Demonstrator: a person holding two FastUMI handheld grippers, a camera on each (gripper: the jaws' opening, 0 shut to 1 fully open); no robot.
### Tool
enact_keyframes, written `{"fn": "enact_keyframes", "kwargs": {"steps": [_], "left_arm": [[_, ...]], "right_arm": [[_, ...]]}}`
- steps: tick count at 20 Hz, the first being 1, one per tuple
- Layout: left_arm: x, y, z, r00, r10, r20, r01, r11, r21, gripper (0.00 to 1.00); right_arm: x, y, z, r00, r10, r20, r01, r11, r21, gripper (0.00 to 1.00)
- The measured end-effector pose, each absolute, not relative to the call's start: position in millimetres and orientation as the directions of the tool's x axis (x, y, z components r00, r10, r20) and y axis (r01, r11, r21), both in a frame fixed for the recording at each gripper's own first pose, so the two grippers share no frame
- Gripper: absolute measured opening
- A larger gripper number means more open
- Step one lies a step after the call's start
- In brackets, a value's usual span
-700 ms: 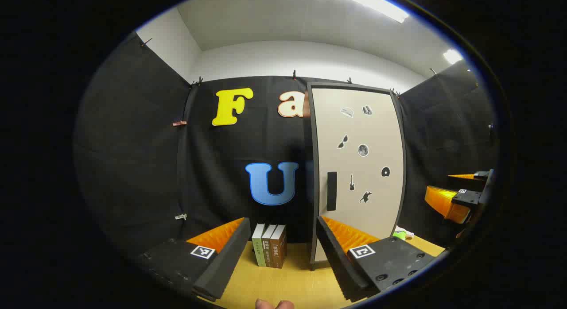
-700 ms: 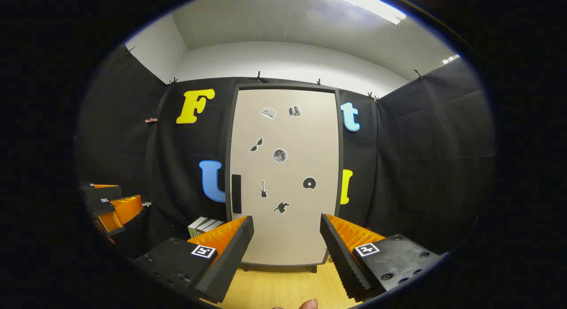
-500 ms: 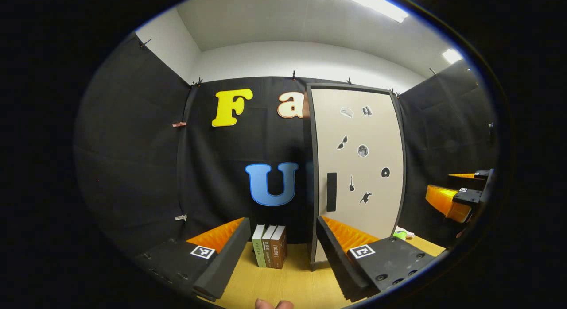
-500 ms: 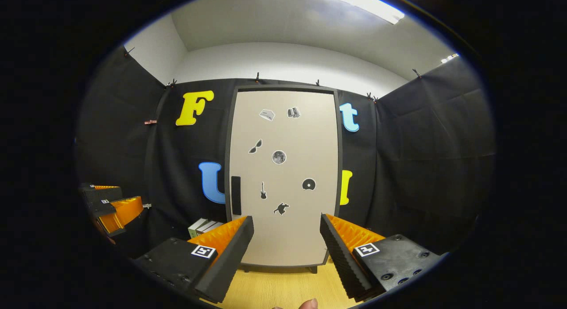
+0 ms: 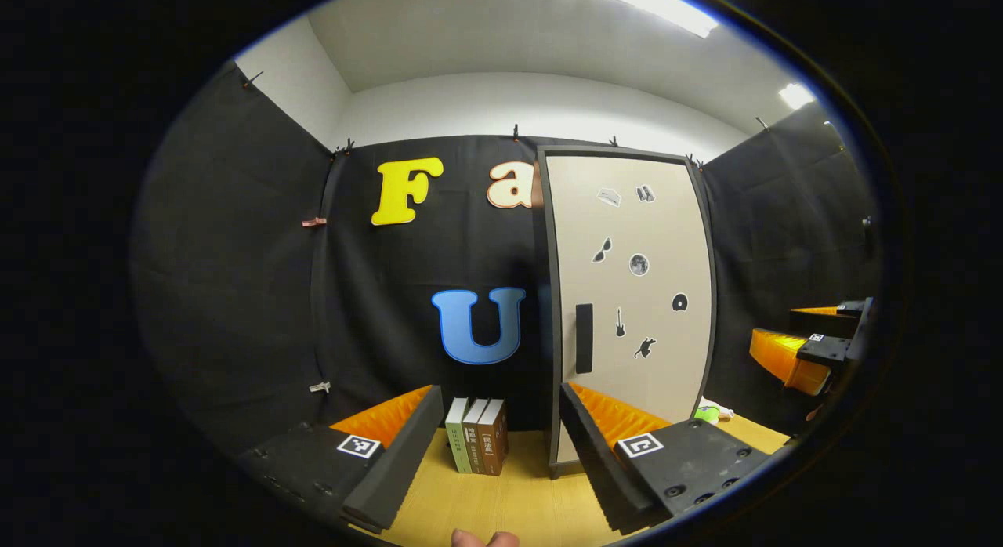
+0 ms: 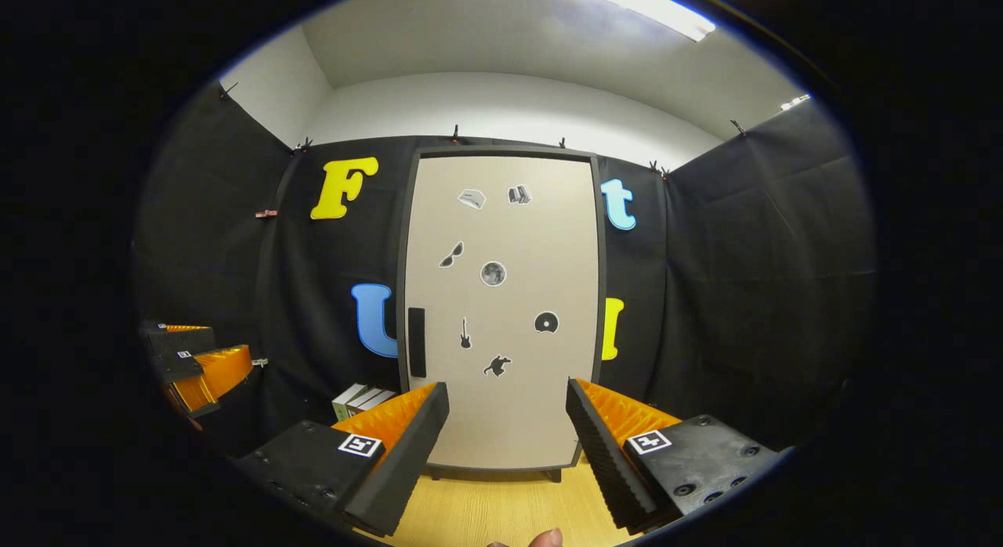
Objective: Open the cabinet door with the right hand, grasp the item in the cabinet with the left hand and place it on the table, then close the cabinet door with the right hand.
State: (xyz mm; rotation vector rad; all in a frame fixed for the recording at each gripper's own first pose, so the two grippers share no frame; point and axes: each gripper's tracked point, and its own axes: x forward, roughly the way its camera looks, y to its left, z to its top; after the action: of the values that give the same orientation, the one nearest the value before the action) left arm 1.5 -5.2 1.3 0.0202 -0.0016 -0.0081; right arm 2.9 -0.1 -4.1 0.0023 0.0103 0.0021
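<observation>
A tall beige cabinet [image 6: 501,312] with a dark frame stands on the wooden table [image 6: 509,512], its door shut; small stickers dot the door and a black vertical handle [image 6: 417,342] sits at its left edge. In the left gripper view the same cabinet [image 5: 631,296] and handle [image 5: 584,338] lie to the right of centre. My right gripper [image 6: 508,402] is open, facing the lower door from a short distance. My left gripper [image 5: 500,410] is open, held off to the cabinet's left. The cabinet's inside is hidden.
Three upright books [image 5: 476,435] stand on the table left of the cabinet, also seen as books [image 6: 360,400] in the right gripper view. A small green and white object [image 5: 709,413] lies by the cabinet's right foot. Black cloth walls close in on all sides.
Both views have shifted only slightly; the cabinet sits marginally higher in the right gripper view. Door stays shut and both grippers stay open.
</observation>
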Motion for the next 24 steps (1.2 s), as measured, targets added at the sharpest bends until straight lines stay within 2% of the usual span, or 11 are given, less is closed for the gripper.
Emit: {"fn": "enact_keyframes", "kwargs": {"steps": [8, 12, 17, 24], "left_arm": [[3, -6, 1, 1.0, -0.022, 0.004, 0.022, 1.0, 0.01, 0.94], [7, 2, -3, 1.0, -0.017, 0.0, 0.017, 1.0, 0.009, 0.94], [13, 21, -8, 1.0, -0.004, 0.003, 0.004, 1.0, -0.001, 0.94], [24, 54, -22, 0.999, 0.036, -0.023, -0.036, 0.999, -0.005, 0.94]], "right_arm": [[8, 5, -5, 1.0, 0.007, -0.013, -0.007, 1.0, 0.002, 0.97], [22, 26, -10, 0.998, 0.05, -0.03, -0.05, 0.999, 0.011, 0.97], [61, 59, -2, 0.997, 0.078, 0.009, -0.079, 0.997, 0.014, 0.98], [134, 118, -17, 0.99, 0.138, -0.002, -0.138, 0.99, 0.034, 0.97]]}}
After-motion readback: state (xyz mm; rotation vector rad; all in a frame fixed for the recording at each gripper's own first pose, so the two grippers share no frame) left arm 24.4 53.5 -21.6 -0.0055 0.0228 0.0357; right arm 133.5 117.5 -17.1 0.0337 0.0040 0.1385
